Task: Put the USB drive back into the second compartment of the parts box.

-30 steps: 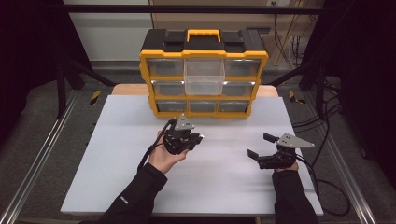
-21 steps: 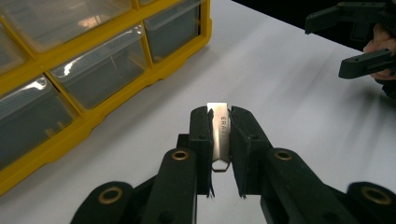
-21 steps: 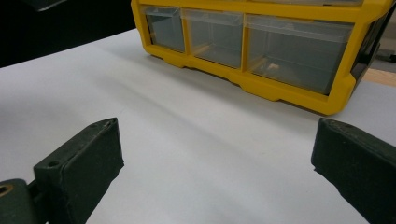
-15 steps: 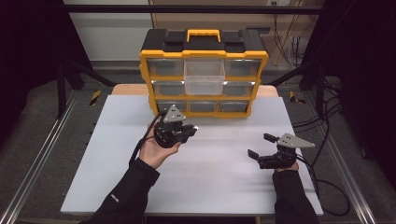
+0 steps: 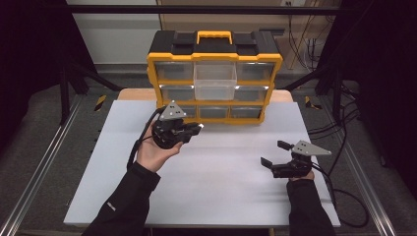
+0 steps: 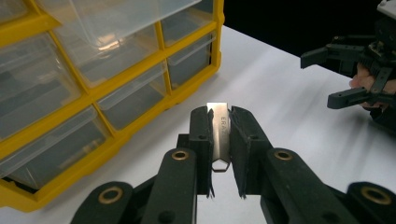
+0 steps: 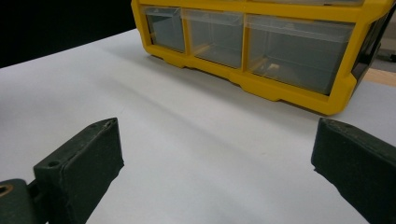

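Note:
My left gripper (image 5: 194, 129) is raised above the white table (image 5: 221, 196), just in front of the yellow and black drawer cabinet (image 5: 215, 110). It is shut on a small flat whitish piece marked "ERA" (image 6: 219, 128), pinched upright in my left gripper (image 6: 219, 114). A clear middle drawer (image 5: 215, 81) of the cabinet stands pulled out. My right gripper (image 5: 272, 153) rests low at the table's right, open with nothing between its fingers. In the right gripper view my right gripper (image 7: 217, 140) faces the bottom row of drawers (image 7: 243, 42).
The cabinet (image 6: 93, 93) stands at the back edge of the table. Metal rails (image 5: 39, 167) run along both sides of the table, and cables (image 5: 344, 196) trail off at the right. Bare white tabletop lies between my two hands.
My left hand has risen and moved farther toward the cabinet, still holding the small piece. The right hand has stayed where it was.

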Demonstrator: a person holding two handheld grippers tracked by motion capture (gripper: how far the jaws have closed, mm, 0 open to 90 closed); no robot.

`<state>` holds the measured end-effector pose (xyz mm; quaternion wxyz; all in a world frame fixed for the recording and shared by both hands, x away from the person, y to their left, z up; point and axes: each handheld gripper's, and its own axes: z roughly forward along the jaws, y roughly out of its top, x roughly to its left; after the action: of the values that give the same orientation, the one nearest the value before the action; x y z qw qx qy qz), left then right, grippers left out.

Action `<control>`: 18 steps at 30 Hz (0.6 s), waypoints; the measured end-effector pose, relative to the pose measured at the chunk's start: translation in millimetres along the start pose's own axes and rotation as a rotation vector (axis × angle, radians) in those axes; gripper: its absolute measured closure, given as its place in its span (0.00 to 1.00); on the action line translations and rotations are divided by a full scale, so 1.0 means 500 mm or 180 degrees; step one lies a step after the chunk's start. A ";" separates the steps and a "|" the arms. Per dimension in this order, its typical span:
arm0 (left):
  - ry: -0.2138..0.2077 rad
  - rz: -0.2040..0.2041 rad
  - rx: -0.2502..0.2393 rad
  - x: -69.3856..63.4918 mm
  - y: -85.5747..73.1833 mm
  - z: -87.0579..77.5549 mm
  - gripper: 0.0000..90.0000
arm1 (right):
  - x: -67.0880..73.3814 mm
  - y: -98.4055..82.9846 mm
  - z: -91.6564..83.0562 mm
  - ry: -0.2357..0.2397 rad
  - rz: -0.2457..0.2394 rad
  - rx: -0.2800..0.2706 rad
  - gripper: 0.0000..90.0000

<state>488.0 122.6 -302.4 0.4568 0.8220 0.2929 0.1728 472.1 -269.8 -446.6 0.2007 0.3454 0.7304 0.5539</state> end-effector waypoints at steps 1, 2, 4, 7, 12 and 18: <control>0.0000 0.0000 0.0000 0.000 0.000 0.000 0.88 | 0.000 0.000 0.000 0.0000 0.0000 0.0000 0.03; -0.0004 -0.0004 -0.0017 0.002 0.003 -0.004 0.88 | 0.000 0.000 0.000 0.0000 -0.0002 0.0004 0.03; 0.0010 0.0001 -0.0035 0.004 0.007 -0.011 0.88 | 0.000 0.000 0.000 -0.0001 -0.0003 0.0002 0.03; 0.0022 -0.0002 -0.0062 0.008 0.013 -0.019 0.88 | 0.000 0.000 0.000 -0.0001 -0.0001 0.0001 0.03; 0.0019 -0.0008 -0.0101 0.012 0.024 -0.031 0.88 | 0.000 0.000 0.000 0.0001 0.0000 0.0003 0.03; 0.0028 -0.0001 -0.0135 0.014 0.037 -0.042 0.88 | 0.000 0.000 -0.001 0.0001 0.0001 0.0002 0.03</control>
<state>487.8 133.3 -275.3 0.4729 0.8113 0.2912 0.1826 471.8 -269.9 -446.4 0.2005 0.3455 0.7306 0.5538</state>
